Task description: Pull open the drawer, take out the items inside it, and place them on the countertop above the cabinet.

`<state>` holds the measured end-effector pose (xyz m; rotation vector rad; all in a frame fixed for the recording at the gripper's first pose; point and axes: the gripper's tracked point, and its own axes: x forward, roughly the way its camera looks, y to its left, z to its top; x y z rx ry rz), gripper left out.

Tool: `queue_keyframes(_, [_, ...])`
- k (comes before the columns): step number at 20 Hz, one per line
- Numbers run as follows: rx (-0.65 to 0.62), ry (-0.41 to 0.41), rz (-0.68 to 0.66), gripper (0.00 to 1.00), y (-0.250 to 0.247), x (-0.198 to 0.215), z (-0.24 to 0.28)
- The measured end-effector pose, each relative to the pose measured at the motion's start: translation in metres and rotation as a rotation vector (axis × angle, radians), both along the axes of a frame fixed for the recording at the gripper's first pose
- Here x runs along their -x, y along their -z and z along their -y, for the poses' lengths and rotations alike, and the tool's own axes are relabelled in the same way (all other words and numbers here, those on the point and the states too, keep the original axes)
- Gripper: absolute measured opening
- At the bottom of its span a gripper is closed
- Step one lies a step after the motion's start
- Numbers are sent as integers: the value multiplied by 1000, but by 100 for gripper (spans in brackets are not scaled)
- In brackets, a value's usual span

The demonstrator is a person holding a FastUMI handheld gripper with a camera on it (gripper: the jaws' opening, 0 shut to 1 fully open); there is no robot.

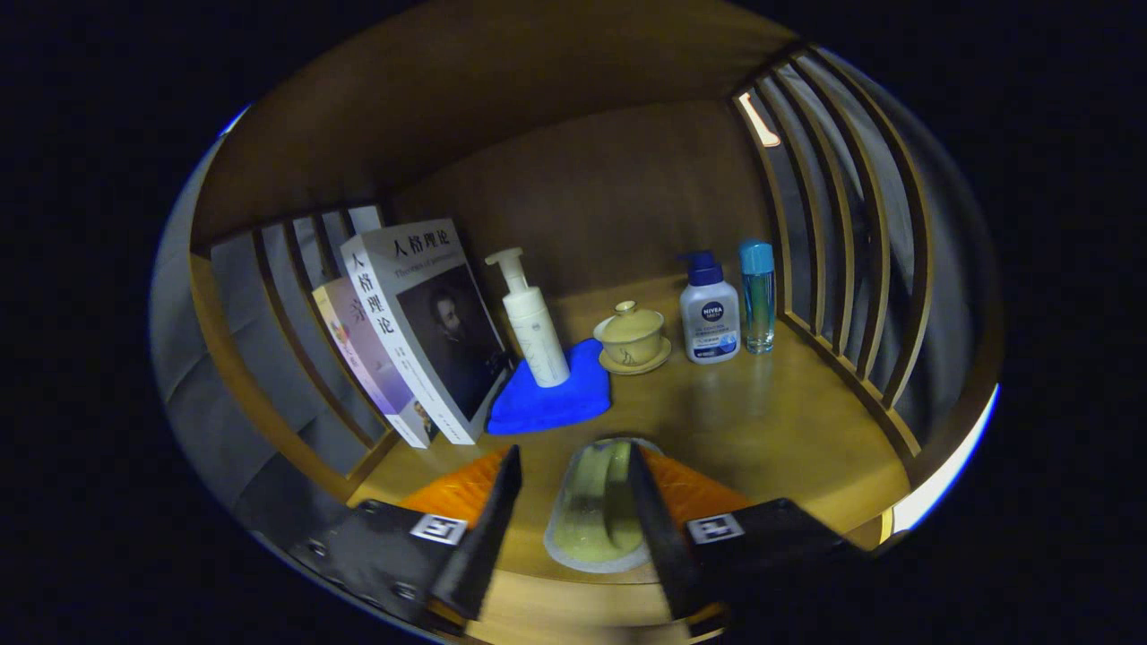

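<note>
Lying between spread jaws, packaged item (596, 511) on countertop (762, 421), long axis pointing ahead along gripper (573, 502).

Glossy wooden countertop (771, 421), soft blue cloth (551, 403), glazed ceramic lidded cup (630, 333), plastic bottles.

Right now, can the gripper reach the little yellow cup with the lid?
Probably yes. The gripper has its jaws apart around a pale packet, and bare countertop leads straight ahead to the lidded cup.
</note>
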<state>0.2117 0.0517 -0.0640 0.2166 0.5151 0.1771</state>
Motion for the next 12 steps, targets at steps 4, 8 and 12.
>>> queue_keyframes(4, [82, -4, 141, 98, -29, 31, 1])
queue_keyframes(8, [129, -1, 270, 98, -48, 73, -8])
queue_keyframes(12, [164, 4, 378, 98, -56, 121, -21])
